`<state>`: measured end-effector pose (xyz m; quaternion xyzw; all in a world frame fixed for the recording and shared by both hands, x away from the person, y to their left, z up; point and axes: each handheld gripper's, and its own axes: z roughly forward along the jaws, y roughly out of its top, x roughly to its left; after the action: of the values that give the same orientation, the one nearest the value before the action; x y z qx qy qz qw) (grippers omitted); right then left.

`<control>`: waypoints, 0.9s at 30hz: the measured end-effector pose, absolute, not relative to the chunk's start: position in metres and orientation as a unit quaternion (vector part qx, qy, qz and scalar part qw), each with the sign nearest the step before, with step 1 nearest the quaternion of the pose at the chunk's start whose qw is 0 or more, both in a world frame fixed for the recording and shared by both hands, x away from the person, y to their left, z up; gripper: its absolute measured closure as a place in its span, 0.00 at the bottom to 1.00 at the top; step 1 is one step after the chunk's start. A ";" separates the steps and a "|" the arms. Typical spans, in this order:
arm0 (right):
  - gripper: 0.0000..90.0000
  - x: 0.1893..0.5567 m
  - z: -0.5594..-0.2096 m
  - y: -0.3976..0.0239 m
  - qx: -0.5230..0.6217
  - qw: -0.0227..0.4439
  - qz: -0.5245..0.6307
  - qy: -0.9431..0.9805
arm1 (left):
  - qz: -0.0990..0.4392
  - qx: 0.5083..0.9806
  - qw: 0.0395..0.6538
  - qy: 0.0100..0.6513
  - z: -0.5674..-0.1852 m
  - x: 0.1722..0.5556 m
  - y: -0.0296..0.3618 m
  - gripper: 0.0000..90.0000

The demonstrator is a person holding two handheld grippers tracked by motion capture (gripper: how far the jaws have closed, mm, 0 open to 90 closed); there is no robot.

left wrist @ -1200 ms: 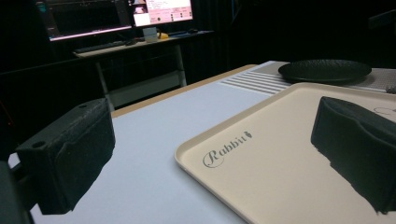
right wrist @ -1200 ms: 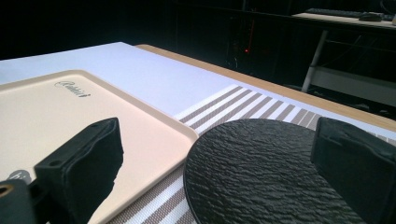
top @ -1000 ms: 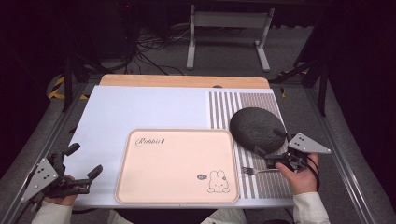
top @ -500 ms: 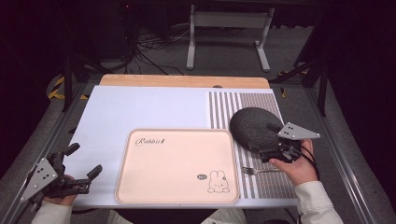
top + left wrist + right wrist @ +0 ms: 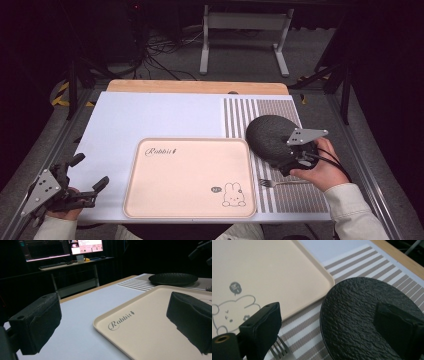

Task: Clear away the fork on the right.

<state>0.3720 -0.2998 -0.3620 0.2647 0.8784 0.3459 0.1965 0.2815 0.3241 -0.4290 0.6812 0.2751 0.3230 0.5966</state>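
High view: right tongs (image 5: 289, 164) wide above black plate (image 5: 267, 136), beside fork (image 5: 280, 183).

Tray (image 5: 190, 150): cursive word "Rabbit" printed near its far left corner, followed by a small dark carrot-like mark; the same word is legible on the tray (image 5: 150, 322) in the left gripper view, last letter partly blurred; a line-drawn rabbit (image 5: 233, 194) stands at the near right corner of the tray; a small grey speech bubble (image 5: 216, 190) sits just beside the rabbit, its lettering too small to read; in the right gripper view the bubble (image 5: 235, 288) carries two or three pale characters, not legible; monitors (image 5: 86, 245) behind the worktop show screen content too small to read.
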 end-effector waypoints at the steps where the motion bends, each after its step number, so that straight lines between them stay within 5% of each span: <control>1: 0.10 0.372 -0.361 -0.300 0.263 0.195 0.340 0.881 | 0.323 0.681 0.597 0.276 -0.429 0.282 0.324 0.01; 27: 0.15 0.378 -0.372 -0.289 0.207 0.109 0.176 0.956 | 0.321 0.681 0.598 0.274 -0.429 0.281 0.323 0.01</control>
<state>0.3779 -0.2886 -0.3722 0.2073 0.9562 0.1758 0.1088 0.2815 0.3235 -0.4291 0.6811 0.2744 0.3214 0.5980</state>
